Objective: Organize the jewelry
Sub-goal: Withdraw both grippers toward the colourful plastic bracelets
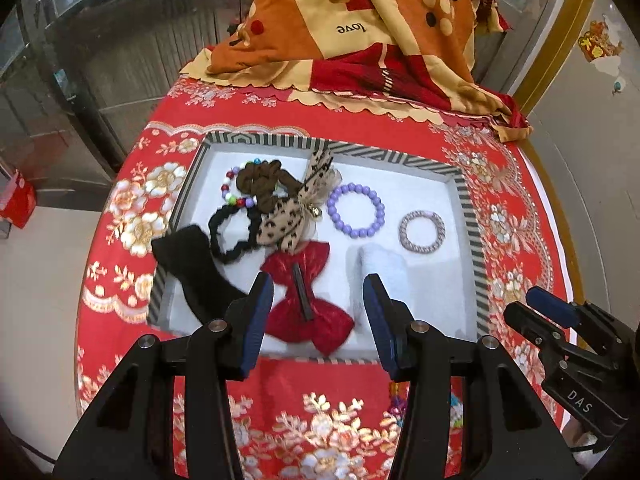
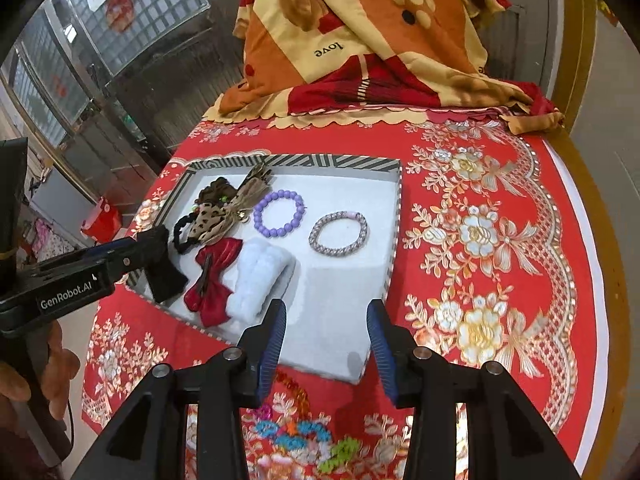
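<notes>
**Both tongs raised and empty over the jewelry tray**

A shallow tray [image 1: 468, 208] with a striped rim and white lining sits on a red floral tablecloth [image 1: 516, 216]. Inside it, toward the left, a heap of hair pieces: a multicoloured bead bracelet [image 1: 234, 190] partly under a brown scrunchie [image 1: 260, 184], a leopard-print bow [image 1: 296, 208], a black scrunchie [image 1: 230, 232] and a black bow [image 1: 192, 264] that laps over the tray's left rim. A red bow clip [image 1: 308, 300] lies at the front, just beside a white fluffy piece [image 2: 260, 276]. A purple bead bracelet [image 1: 356, 211] lies near the middle, and a silver braided bracelet [image 1: 422, 232] sits apart to its right.

The left gripper [image 1: 318, 320] hangs above the tray's near part, jaws apart with nothing between them; the red bow clip shows in the gap below. The right gripper [image 2: 326, 340] hovers over the tray's bare near right corner, jaws likewise apart and empty. On the cloth in front of the tray lie small bright beaded pieces [image 2: 304, 436] in pink, blue and green, blurred. A folded orange and red blanket [image 2: 360, 40] is piled at the table's far end. A hand [image 2: 36, 376] grips the left tool's handle
</notes>
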Action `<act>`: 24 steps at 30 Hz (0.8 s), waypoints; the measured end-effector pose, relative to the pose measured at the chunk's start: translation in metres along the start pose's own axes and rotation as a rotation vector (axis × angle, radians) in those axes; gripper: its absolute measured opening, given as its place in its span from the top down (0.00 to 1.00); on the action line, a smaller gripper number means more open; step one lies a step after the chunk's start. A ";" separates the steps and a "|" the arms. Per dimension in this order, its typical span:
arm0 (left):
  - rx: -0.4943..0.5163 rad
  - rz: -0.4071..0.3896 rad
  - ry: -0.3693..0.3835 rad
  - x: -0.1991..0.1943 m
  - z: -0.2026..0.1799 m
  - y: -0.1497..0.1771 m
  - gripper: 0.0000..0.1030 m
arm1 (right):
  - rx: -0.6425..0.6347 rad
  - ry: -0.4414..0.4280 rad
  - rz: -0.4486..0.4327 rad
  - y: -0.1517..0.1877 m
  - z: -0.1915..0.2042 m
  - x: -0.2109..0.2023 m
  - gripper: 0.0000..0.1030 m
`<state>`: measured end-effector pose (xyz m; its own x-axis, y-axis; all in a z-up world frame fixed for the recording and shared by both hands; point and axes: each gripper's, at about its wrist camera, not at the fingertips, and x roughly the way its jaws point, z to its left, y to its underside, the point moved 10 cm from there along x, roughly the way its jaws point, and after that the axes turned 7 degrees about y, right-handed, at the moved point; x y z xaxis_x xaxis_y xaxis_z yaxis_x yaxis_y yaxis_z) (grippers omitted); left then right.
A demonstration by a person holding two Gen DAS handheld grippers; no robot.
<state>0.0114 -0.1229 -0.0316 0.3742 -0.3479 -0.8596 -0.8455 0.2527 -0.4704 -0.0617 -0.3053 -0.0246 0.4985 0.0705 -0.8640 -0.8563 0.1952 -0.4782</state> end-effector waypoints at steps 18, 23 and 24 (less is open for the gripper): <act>-0.033 -0.001 -0.030 -0.029 -0.013 0.060 0.55 | -0.055 -0.008 -0.011 0.041 0.007 -0.035 0.59; -0.032 0.010 -0.026 -0.030 -0.022 0.075 0.55 | -0.051 -0.005 -0.007 0.054 -0.002 -0.042 0.57; -0.033 0.013 -0.025 -0.030 -0.023 0.078 0.55 | -0.049 -0.005 -0.005 0.057 -0.004 -0.043 0.56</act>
<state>-0.0746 -0.1138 -0.0373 0.3719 -0.3223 -0.8705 -0.8623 0.2273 -0.4526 -0.1322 -0.3011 -0.0153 0.5035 0.0741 -0.8608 -0.8593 0.1472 -0.4899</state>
